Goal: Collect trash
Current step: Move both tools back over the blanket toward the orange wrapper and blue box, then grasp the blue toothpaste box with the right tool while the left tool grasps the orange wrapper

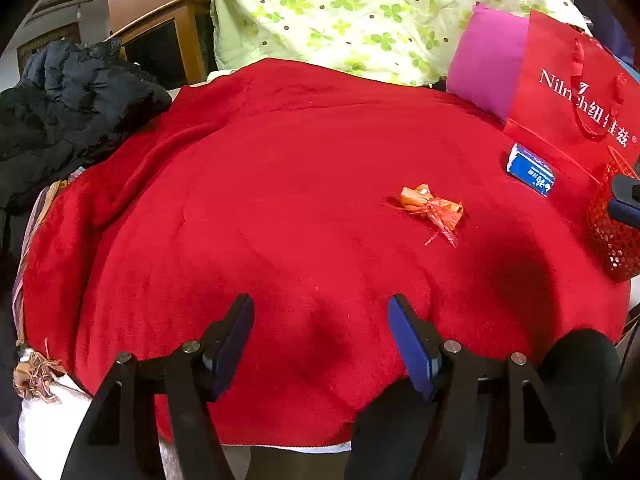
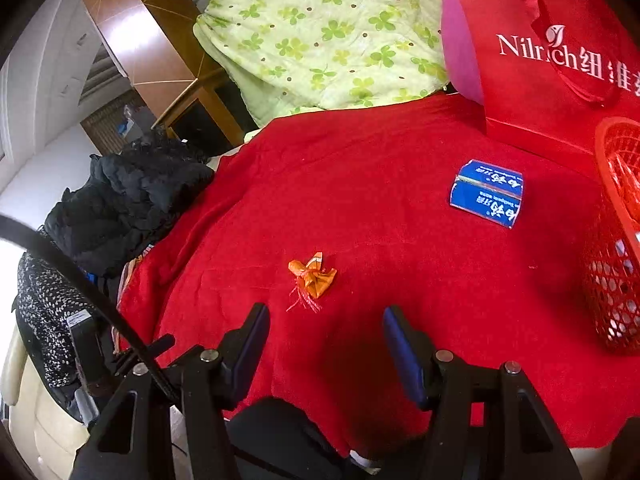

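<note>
A crumpled orange wrapper (image 1: 434,204) lies on the red blanket (image 1: 280,200); it also shows in the right wrist view (image 2: 314,276). A flattened blue carton (image 1: 531,174) lies further right, also in the right wrist view (image 2: 488,193). A red mesh basket (image 2: 614,236) stands at the right edge, also in the left wrist view (image 1: 614,228). My left gripper (image 1: 321,320) is open and empty above the blanket's near part. My right gripper (image 2: 326,328) is open and empty just short of the orange wrapper. A part of the right gripper (image 1: 626,200) shows by the basket.
A red paper bag (image 2: 552,60) and a pink cushion (image 1: 486,60) stand at the back right. A green flowered quilt (image 1: 360,12) lies behind. A black jacket (image 1: 72,100) is piled at the left. The blanket's front edge (image 1: 280,442) hangs near me.
</note>
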A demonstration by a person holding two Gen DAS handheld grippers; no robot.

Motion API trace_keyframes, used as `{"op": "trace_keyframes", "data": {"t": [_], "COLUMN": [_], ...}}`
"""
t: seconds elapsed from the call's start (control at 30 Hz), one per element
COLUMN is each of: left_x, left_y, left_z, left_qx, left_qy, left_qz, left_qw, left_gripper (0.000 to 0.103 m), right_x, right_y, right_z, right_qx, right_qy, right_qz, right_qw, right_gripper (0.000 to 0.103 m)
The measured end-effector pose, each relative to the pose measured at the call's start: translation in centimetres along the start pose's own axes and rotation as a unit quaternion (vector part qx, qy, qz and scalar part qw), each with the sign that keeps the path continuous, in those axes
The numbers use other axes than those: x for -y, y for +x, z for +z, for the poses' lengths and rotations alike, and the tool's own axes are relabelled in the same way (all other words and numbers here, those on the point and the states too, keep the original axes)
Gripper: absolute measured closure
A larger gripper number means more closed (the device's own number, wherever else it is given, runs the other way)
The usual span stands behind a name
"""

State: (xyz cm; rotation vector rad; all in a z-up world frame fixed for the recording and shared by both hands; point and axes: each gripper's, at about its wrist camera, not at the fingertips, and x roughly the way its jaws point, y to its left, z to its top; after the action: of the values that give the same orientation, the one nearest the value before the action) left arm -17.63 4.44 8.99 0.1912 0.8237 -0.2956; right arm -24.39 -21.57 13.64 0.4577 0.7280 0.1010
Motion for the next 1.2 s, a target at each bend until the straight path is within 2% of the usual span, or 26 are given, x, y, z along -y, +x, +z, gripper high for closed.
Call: {"op": "trace_keyframes", "data": {"t": [0.23,0.43,0.6,0.7,0.8,0.9,1.0,1.07,1.17,1.2], "left_x": [0.9,2.8,4.7,5.7,6.2,6.5,6.9,7.0,6.8,6.7], "left_y": [1.4,3.8,5.9,7.1,8.4,9.8,11.4,12.2,12.7,12.7], "left_z": [1.4,3.0,4.5,5.5,6.7,7.3,7.4,7.3,7.0,6.9], "left_qx": [-0.007,-0.037,-0.06,-0.068,-0.077,-0.09,-0.107,-0.118,-0.122,-0.122], "left_qy": [0.008,0.002,-0.002,-0.013,-0.035,-0.052,-0.067,-0.078,-0.082,-0.083], "left_qz": [-0.01,-0.071,-0.124,-0.15,-0.179,-0.197,-0.214,-0.225,-0.231,-0.234], "left_qw": [0.9999,0.9968,0.9904,0.9862,0.9803,0.9748,0.9687,0.9641,0.9617,0.9609], "left_gripper": [0.033,0.033,0.033,0.033,0.032,0.03,0.03,0.03,0.03,0.03], "right_x": [1.0,4.4,7.7,9.4,11.2,13.2,14.7,16.3,17.0,16.8], "right_y": [2.1,4.8,7.1,8.7,10.7,12.9,14.2,15.8,16.8,16.8], "right_z": [2.0,5.9,10.8,13.6,15.8,17.3,17.7,17.9,17.4,17.2], "right_qx": [-0.004,-0.006,0.012,0.024,0.027,0.016,0.003,-0.029,-0.077,-0.08], "right_qy": [-0.008,-0.01,-0.001,0.019,0.036,0.052,0.067,0.079,0.107,0.107], "right_qz": [-0.019,-0.062,-0.105,-0.112,-0.129,-0.156,-0.163,-0.176,-0.16,-0.159], "right_qw": [1.0,0.998,0.994,0.993,0.991,0.986,0.984,0.981,0.978,0.978], "right_gripper": [0.04,0.04,0.038,0.031,0.03,0.03,0.03,0.03,0.03,0.03]}}
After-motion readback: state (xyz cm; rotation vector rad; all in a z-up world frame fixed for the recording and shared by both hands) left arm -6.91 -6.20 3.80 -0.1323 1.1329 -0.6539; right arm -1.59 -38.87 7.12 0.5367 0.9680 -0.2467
